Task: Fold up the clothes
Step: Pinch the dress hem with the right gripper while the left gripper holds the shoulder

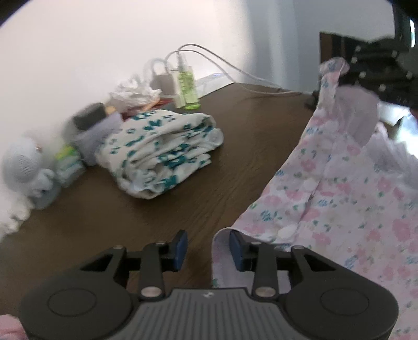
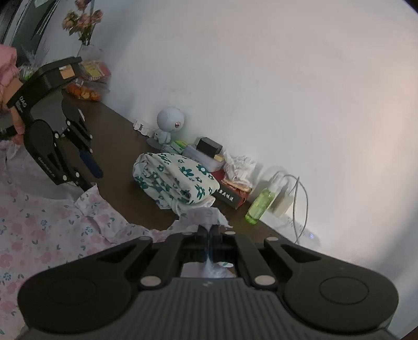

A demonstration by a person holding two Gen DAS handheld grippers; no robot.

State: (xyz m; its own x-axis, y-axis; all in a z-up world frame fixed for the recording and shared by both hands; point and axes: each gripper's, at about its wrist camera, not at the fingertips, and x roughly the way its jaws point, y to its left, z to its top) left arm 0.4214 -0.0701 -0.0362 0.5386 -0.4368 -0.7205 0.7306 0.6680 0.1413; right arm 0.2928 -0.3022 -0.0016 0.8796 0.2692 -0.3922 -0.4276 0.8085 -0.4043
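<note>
A pink floral garment hangs lifted over the right side of the brown table. In the right wrist view my right gripper is shut on a bunched edge of it, and cloth pokes out above the fingers. My left gripper is open, its blue pads apart. A hem of the pink garment lies between them against the right pad, and the pads do not press on it. A folded white garment with teal flowers rests further back on the table, apart from both grippers.
Along the wall stand a green spray bottle, a white charger with cables, crumpled tissue, a small black box and a round white toy figure. Flowers and packaged snacks sit at the far end.
</note>
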